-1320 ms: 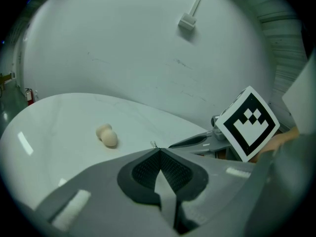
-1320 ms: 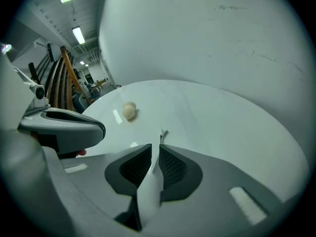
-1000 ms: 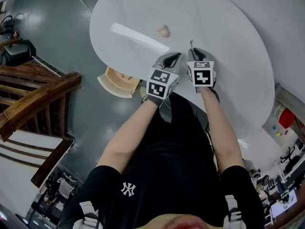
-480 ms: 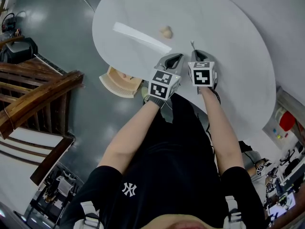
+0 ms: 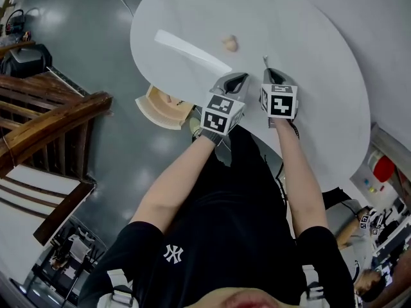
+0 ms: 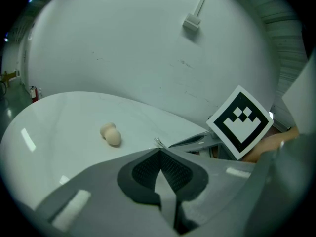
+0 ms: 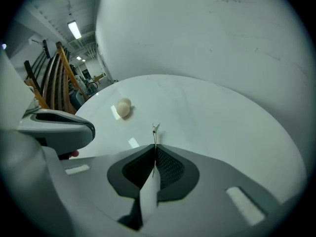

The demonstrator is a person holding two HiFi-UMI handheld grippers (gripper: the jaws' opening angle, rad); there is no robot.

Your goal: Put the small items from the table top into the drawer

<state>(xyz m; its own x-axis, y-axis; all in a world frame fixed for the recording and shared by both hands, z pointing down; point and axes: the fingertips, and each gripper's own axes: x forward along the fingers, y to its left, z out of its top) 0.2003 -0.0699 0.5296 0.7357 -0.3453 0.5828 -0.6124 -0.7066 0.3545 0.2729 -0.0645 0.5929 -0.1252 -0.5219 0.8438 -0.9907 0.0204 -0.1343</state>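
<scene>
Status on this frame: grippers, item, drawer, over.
Right gripper jaws just closed on thin metal clip. Left gripper shut, empty. Beige piece on table; drawer open, nothing blocking.

- We see a thin metal pin [image 7: 155, 132] standing nearly upright, its lower end clamped between the jaws of the right gripper [image 7: 154, 149], which have just been closing on it, near the table top's [image 5: 308, 76] near edge.
- A small beige two-lobed piece [image 5: 230, 43] lies on its side, well in from that edge.
- The pale wooden drawer [image 5: 160, 108] stands pulled open below the table top's near left edge.
</scene>
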